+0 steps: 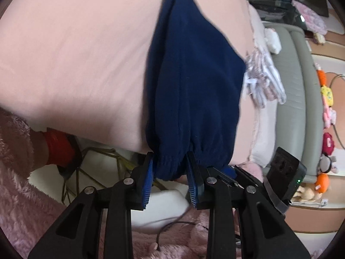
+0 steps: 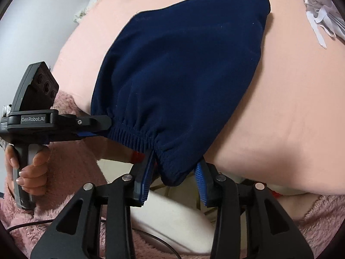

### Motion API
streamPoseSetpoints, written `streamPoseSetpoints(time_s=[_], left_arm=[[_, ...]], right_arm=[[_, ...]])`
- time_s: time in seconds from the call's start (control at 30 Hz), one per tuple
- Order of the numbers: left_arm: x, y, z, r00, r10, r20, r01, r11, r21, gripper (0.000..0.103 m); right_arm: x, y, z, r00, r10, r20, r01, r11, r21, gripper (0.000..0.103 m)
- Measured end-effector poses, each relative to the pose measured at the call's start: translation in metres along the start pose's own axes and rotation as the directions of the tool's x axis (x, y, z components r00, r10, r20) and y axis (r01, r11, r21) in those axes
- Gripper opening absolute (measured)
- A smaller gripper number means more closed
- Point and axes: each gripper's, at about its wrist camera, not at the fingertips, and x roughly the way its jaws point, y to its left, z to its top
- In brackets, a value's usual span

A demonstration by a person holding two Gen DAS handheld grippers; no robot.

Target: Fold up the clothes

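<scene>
While the soft navy fleece garment (image 2: 183, 69) lay folded at the near edge of the smooth pink bed sheet (image 1: 75, 54), its gathered elastic waistband (image 2: 138, 133) overhung that edge. It sat loosely between the part-open fingers of the left gripper (image 1: 170, 168) and right gripper (image 2: 174, 172). If released there, the garment could be dragged floorward.
</scene>
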Motion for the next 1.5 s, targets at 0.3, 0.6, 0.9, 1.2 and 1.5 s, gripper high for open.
streamPoseSetpoints(time_s=[0.3,0.6,0.9,1.2,1.5], left_arm=[[-0.024,-0.014,0.021,0.996,-0.092,-0.009,0.092,0.996,-0.002,0.049],[-0.025,-0.02,0.033,0.999,-0.028,0.022,0.027,1.0,0.004,0.052],[0.009,0.026,-0.005,1.0,0.016,-0.005,-0.017,0.989,-0.147,0.05],[0.0,-0.003,-0.012,0.993,-0.12,0.013,0.12,0.991,-0.066,0.026],[-0.014,-0.037,0.022,0.954,-0.294,0.054,0.298,0.952,-0.065,0.021]], right_arm=[[-0.041,-0.009,0.028,0.981,0.177,0.08,-0.183,0.98,0.078,0.036],[-0.022,-0.001,0.062,0.981,0.189,0.045,-0.193,0.977,0.09,0.039],[0.02,-0.013,0.03,0.991,0.127,-0.049,-0.118,0.982,0.149,0.04],[-0.008,0.011,0.028,0.995,0.088,0.047,-0.091,0.992,0.088,0.032],[-0.062,0.03,0.037,0.984,0.026,0.177,-0.037,0.998,0.059,0.041]])
